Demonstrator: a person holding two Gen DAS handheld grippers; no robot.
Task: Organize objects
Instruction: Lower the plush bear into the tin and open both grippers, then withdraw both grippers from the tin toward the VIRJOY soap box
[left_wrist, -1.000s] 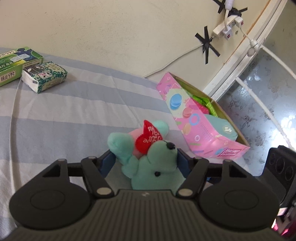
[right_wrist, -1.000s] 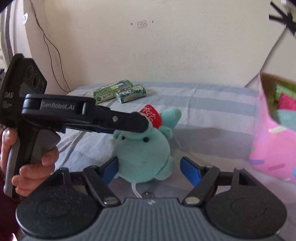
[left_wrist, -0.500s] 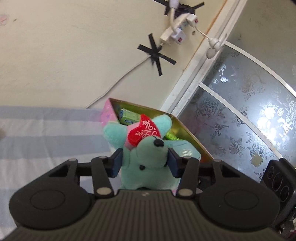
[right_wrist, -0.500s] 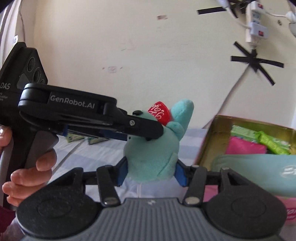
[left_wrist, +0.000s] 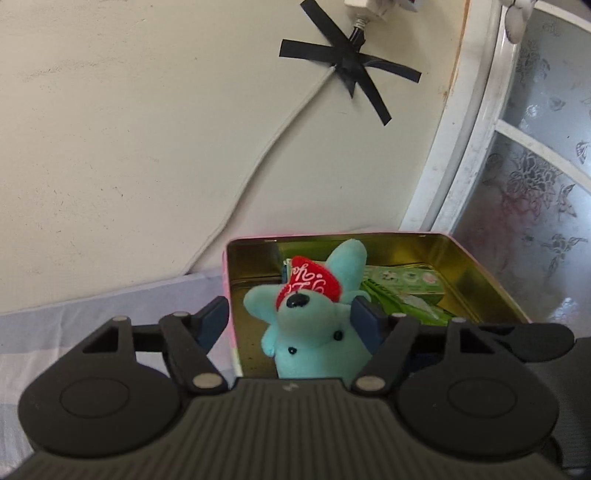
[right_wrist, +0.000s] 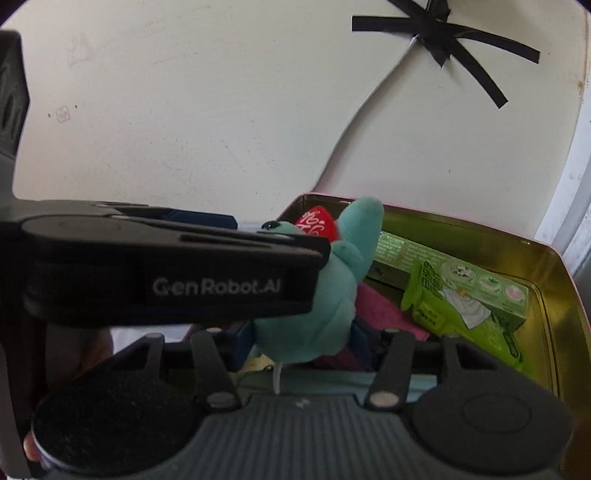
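Plush (left_wrist: 314, 332) now carried from bed to over the tin (left_wrist: 480, 273). L gripper (left_wrist: 291, 323) has just been opening, pads off the toy; R gripper (right_wrist: 301, 341) pinches its body. I judge it soft, light: hold mid-body.

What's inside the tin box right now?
In the tin box: green packets, a pink cloth, with the teal plush toy held above. The grippers hide the near floor.
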